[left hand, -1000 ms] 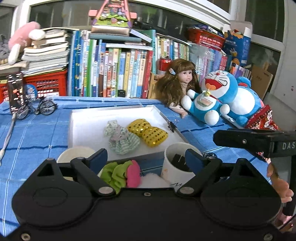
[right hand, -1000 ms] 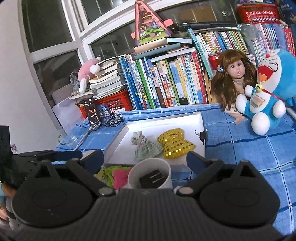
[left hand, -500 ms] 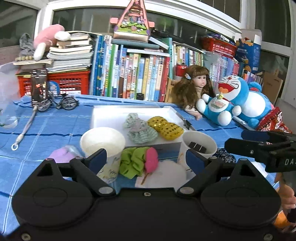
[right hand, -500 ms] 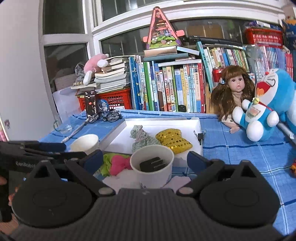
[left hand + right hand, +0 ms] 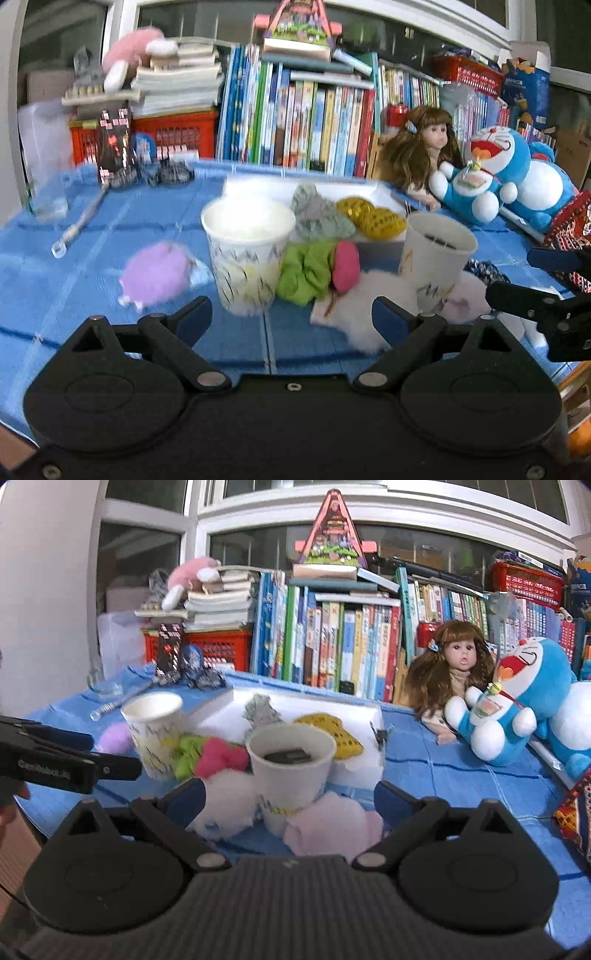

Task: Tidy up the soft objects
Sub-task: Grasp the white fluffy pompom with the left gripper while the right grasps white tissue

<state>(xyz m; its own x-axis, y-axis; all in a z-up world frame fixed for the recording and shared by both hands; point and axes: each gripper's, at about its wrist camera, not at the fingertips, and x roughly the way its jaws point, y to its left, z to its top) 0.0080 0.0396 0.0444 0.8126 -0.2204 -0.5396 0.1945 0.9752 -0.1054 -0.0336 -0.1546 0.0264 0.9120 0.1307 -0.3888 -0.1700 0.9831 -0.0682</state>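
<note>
Left gripper (image 5: pixel 288 317): spread, gripping nothing, hovering at lower centre before an empty paper cup (image 5: pixel 248 251)
Right gripper (image 5: pixel 290 797): spread, facing a second cup (image 5: pixel 291 764)

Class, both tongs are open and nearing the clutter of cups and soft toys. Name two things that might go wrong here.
1. The right tongs straddle a paper cup standing on the white fluff; pulling the fluff may topple it.
2. The left tongs point at the other cup, tight against the green scrunchie; they might grab or knock the cup instead.
</note>
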